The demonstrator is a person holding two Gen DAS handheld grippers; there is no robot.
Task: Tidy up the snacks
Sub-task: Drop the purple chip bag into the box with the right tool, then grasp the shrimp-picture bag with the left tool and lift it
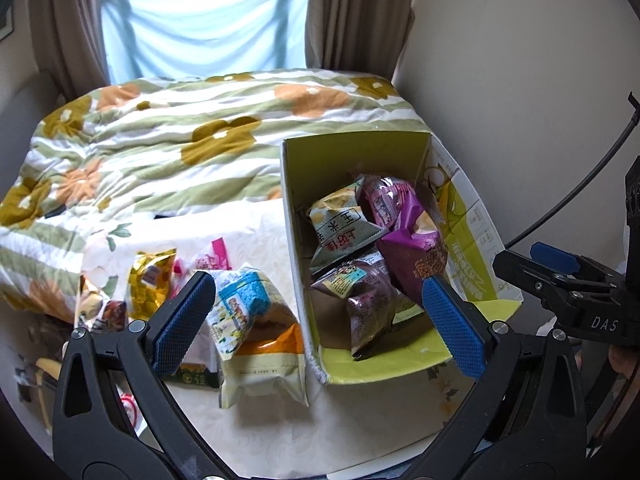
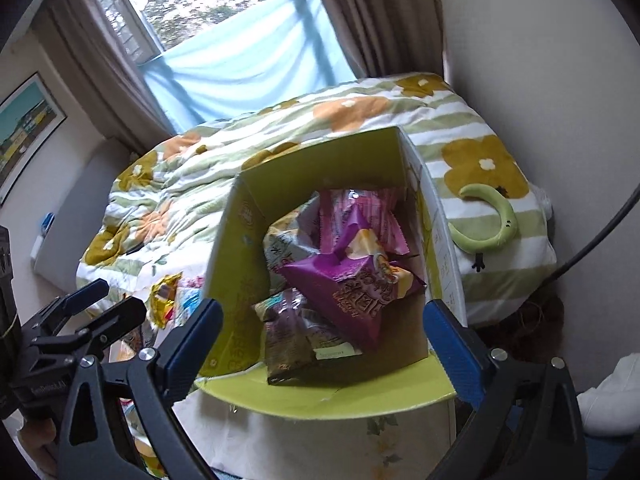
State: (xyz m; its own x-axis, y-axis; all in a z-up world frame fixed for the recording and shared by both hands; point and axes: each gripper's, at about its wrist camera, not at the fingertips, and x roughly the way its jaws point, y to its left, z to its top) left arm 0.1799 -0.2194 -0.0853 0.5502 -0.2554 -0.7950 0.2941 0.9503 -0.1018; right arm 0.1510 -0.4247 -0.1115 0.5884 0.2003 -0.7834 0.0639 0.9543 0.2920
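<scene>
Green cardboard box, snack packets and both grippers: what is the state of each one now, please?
Green cardboard box: open, holding several packets.
Purple foil snack packet: inside the box, on top.
Pale packet with blue print: outside the box, on the table.
Left gripper: open, empty.
Right gripper: open, empty, above the box.

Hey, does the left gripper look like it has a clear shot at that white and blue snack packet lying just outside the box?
Probably yes. The left gripper is open and empty, and the white and blue packet lies on top of the pile, right by its left finger. The box wall stands close on its right, so room there looks tight.
</scene>
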